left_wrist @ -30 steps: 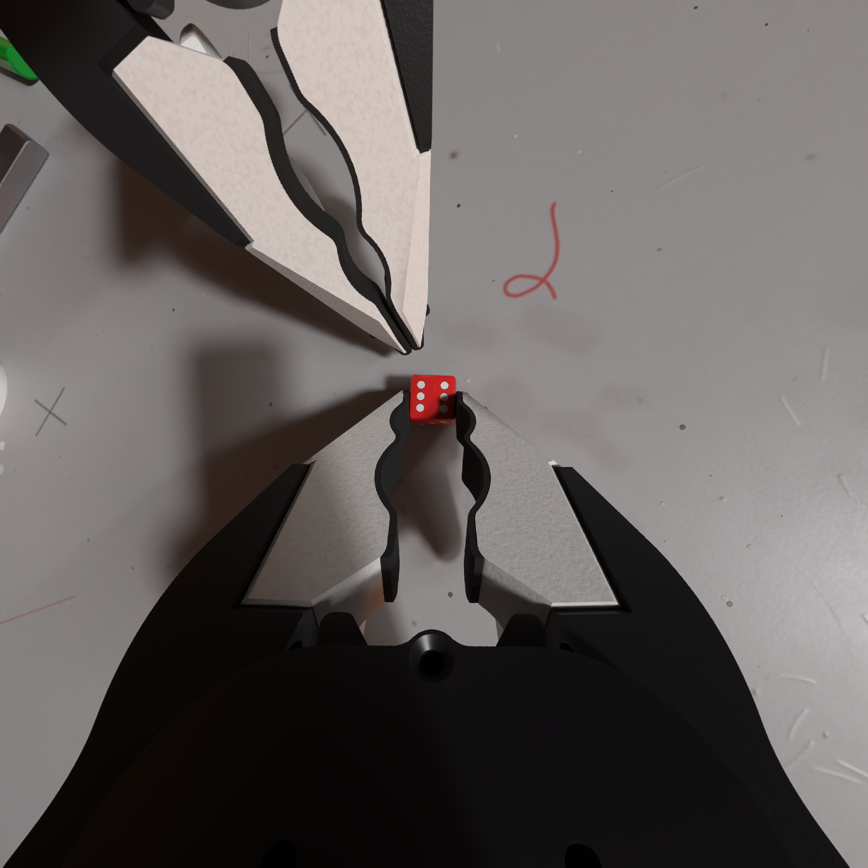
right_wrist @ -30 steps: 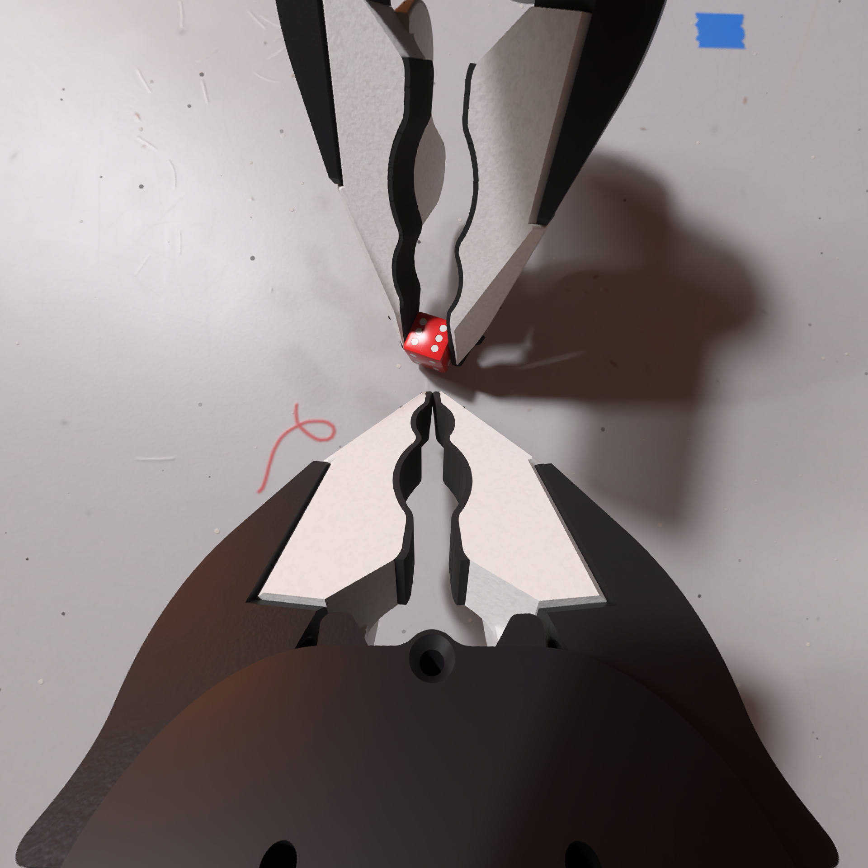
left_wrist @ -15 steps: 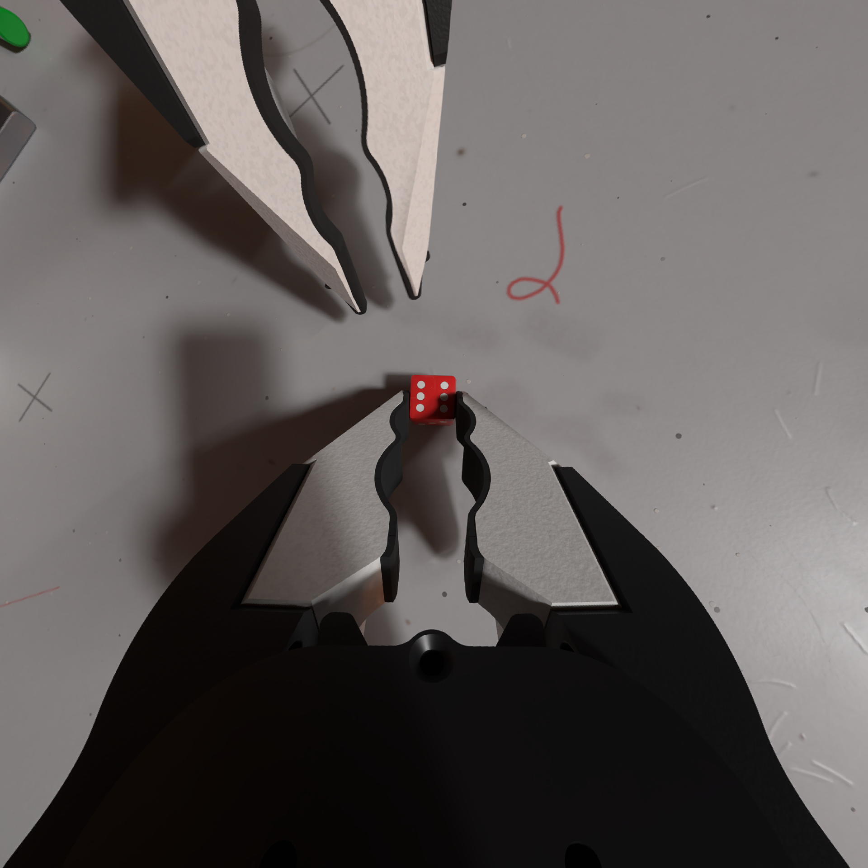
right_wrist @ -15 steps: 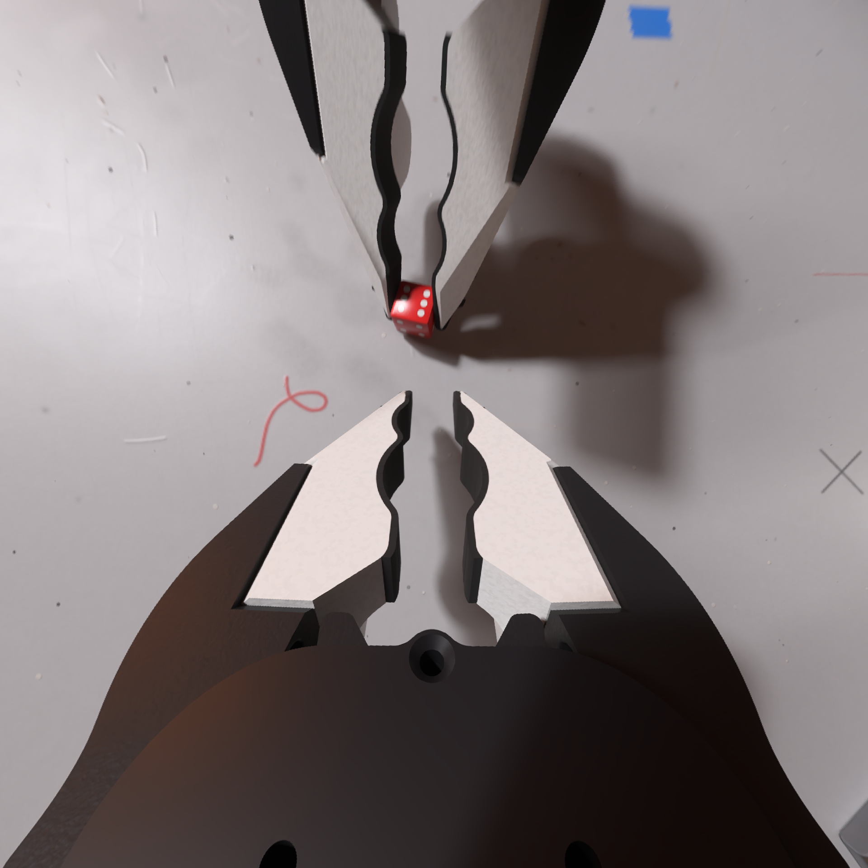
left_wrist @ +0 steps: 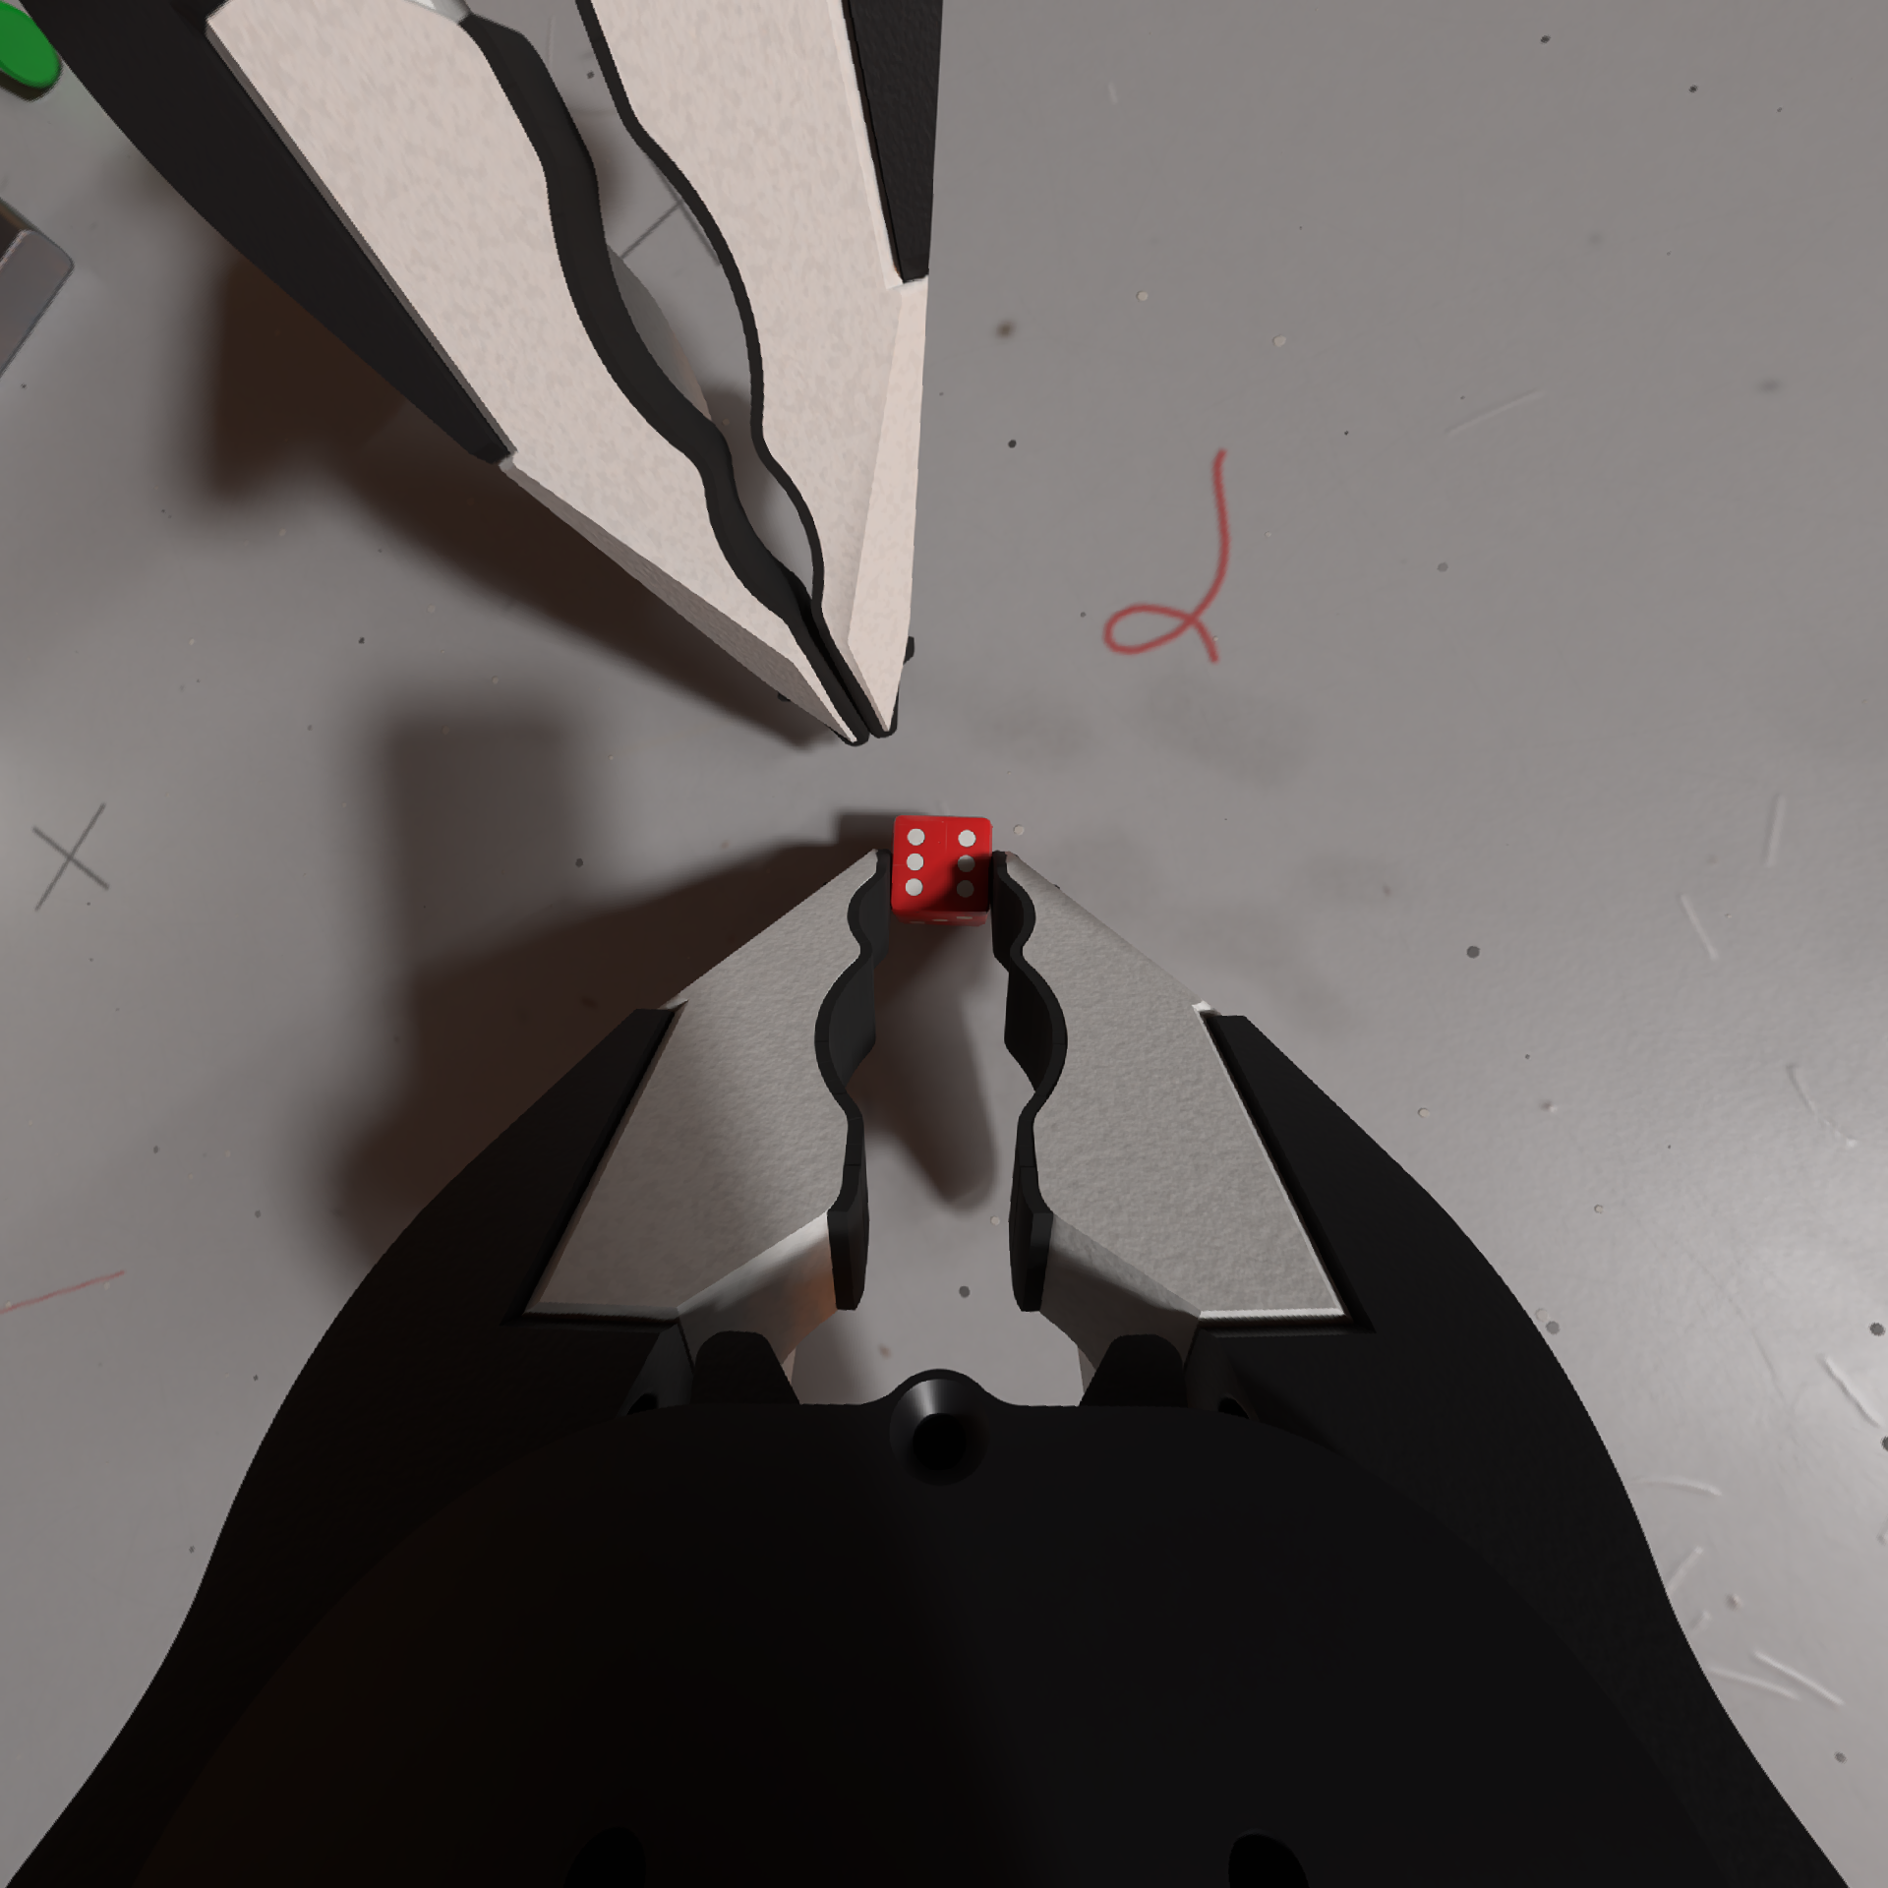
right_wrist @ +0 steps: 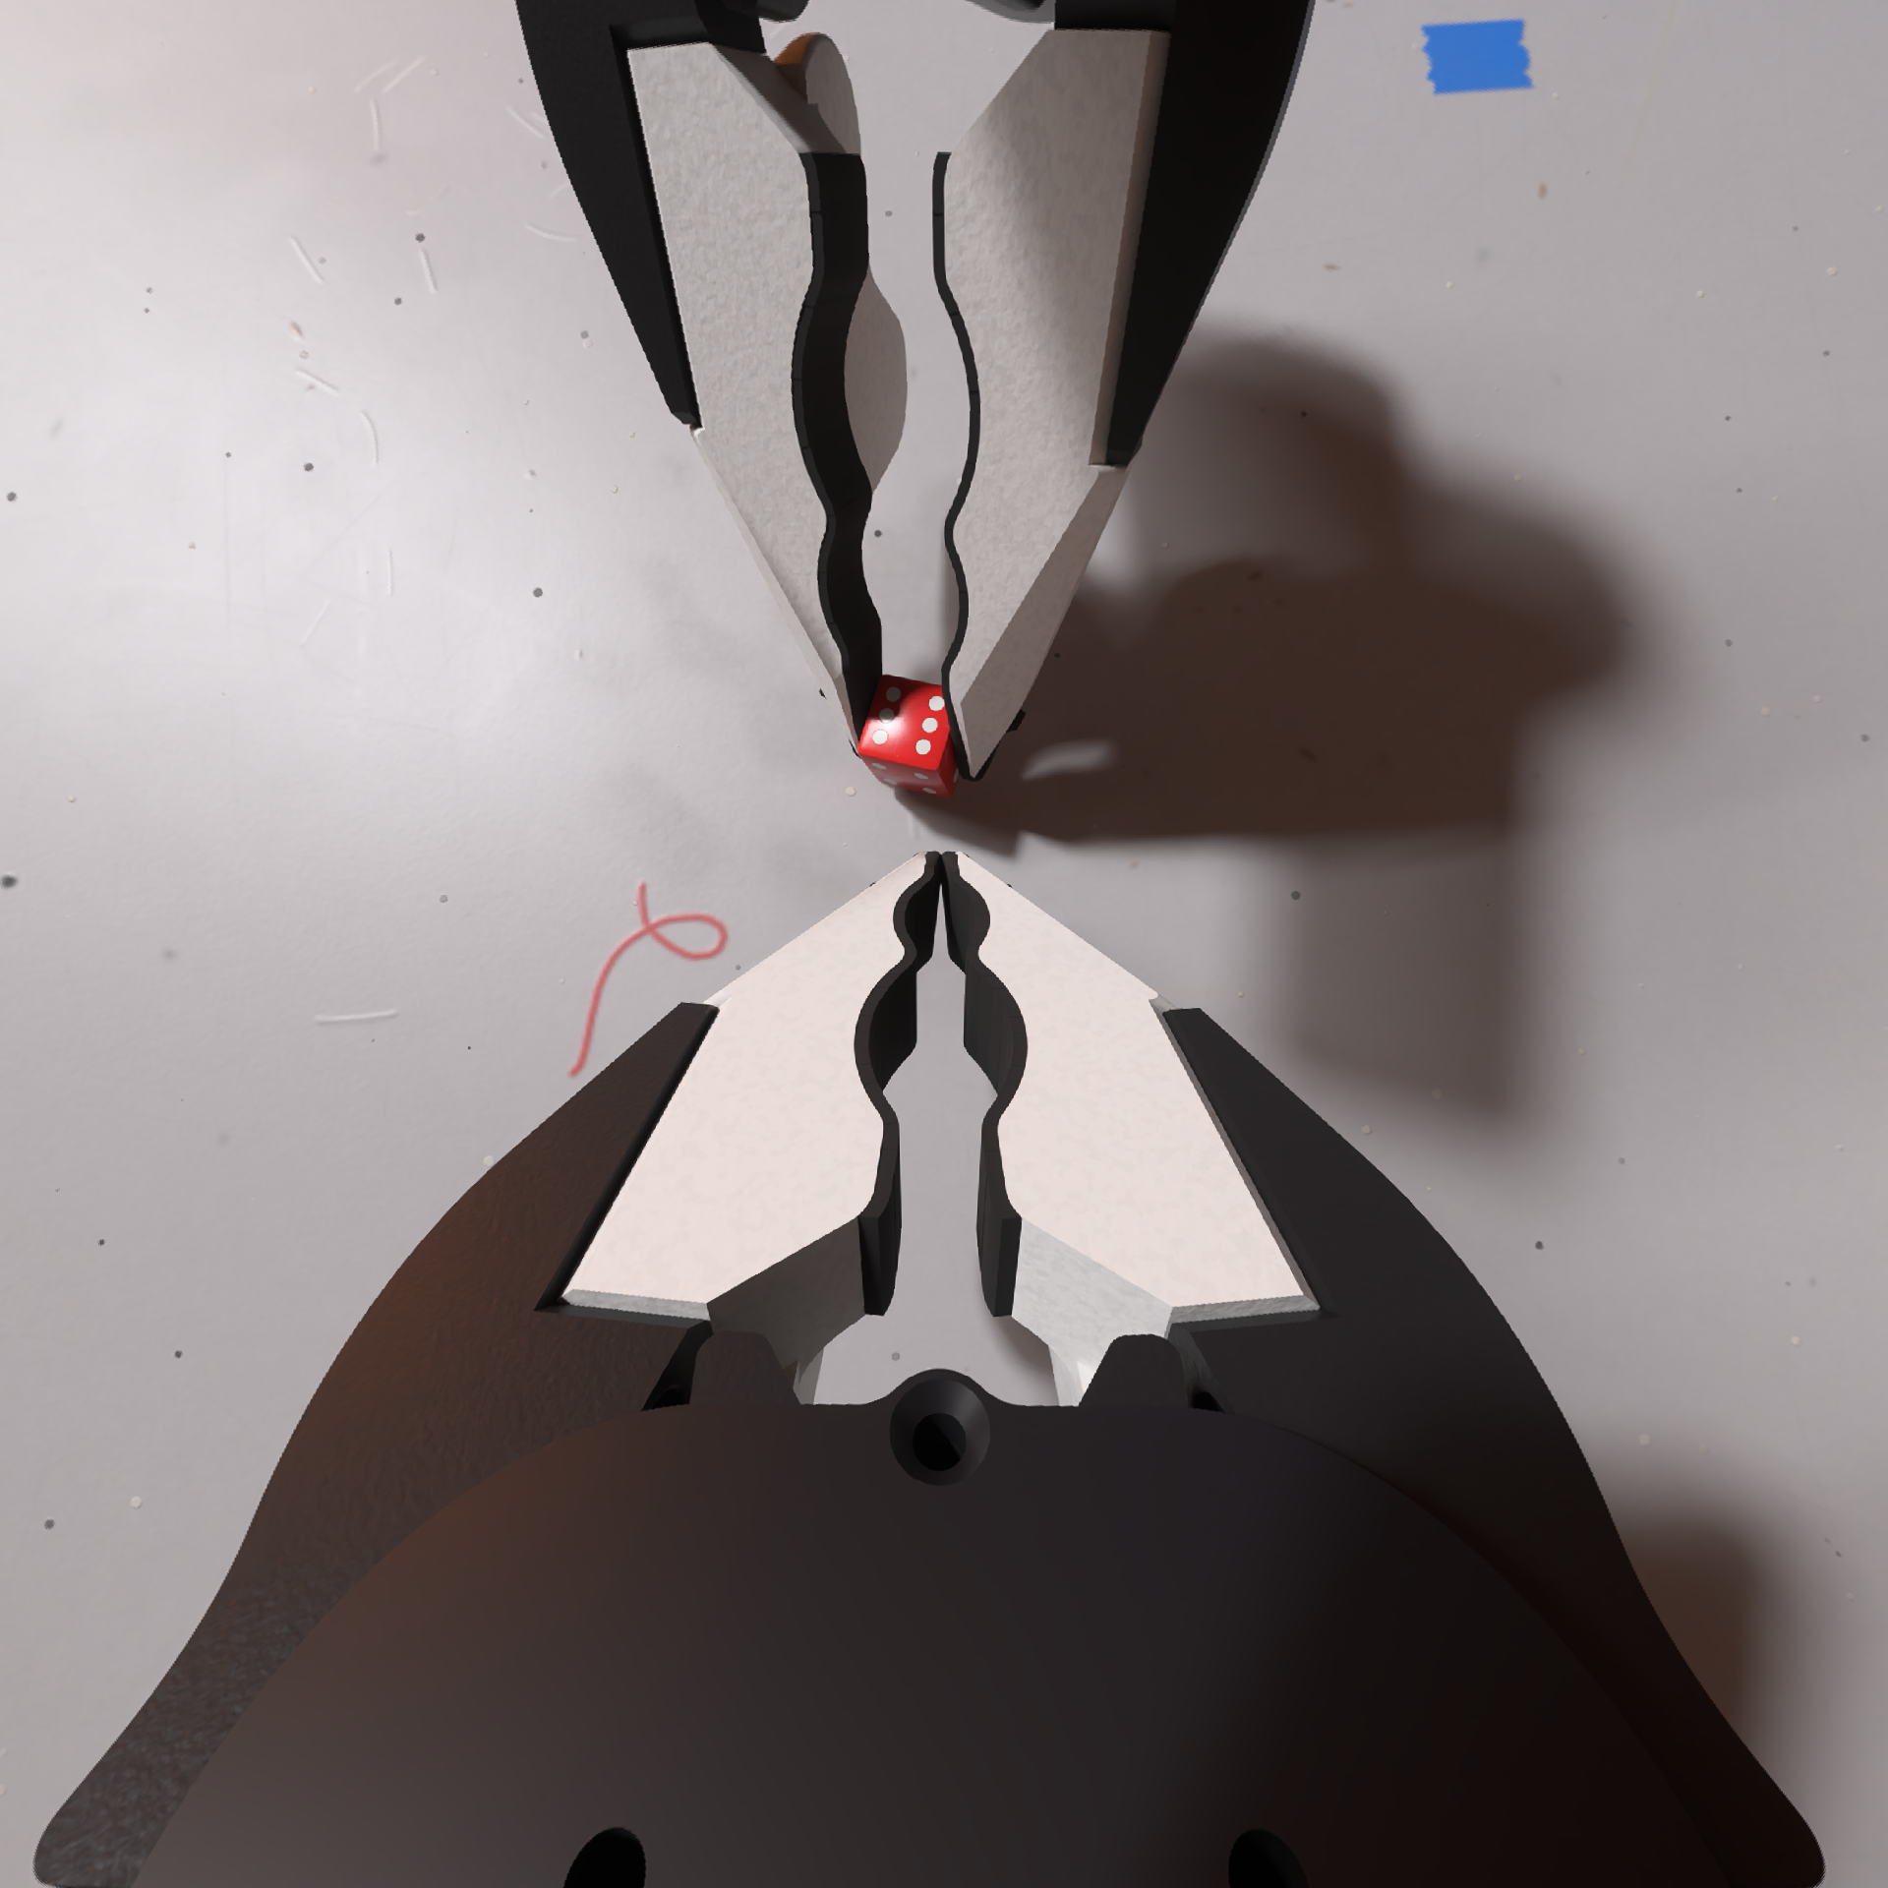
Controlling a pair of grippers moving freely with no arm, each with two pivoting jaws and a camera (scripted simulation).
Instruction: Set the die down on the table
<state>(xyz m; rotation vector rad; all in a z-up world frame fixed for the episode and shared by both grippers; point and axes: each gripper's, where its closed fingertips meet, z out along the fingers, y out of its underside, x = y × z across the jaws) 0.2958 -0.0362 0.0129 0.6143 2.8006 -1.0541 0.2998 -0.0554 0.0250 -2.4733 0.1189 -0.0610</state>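
Observation:
A small red die (left_wrist: 940,863) with white pips sits between the fingertips of my left gripper (left_wrist: 938,881), which is shut on it, low over the grey table (left_wrist: 1430,919). I cannot tell whether the die touches the table. In the right wrist view the die (right_wrist: 907,734) shows pinched at the tips of the left gripper (right_wrist: 912,751) coming from the top. My right gripper (right_wrist: 938,860) is shut and empty, its tips a short gap in front of the die. It also shows in the left wrist view (left_wrist: 870,727), pointing down at the die from the upper left.
A red squiggle mark (left_wrist: 1175,582) lies on the table beside the die, also in the right wrist view (right_wrist: 654,960). A blue tape patch (right_wrist: 1476,56) is far off. A green thing (left_wrist: 26,51) and a grey block (left_wrist: 31,286) sit at the left edge.
My right gripper was open and farther back half a second ago; now it is shut and close to the die again. My left gripper has kept the die in place.

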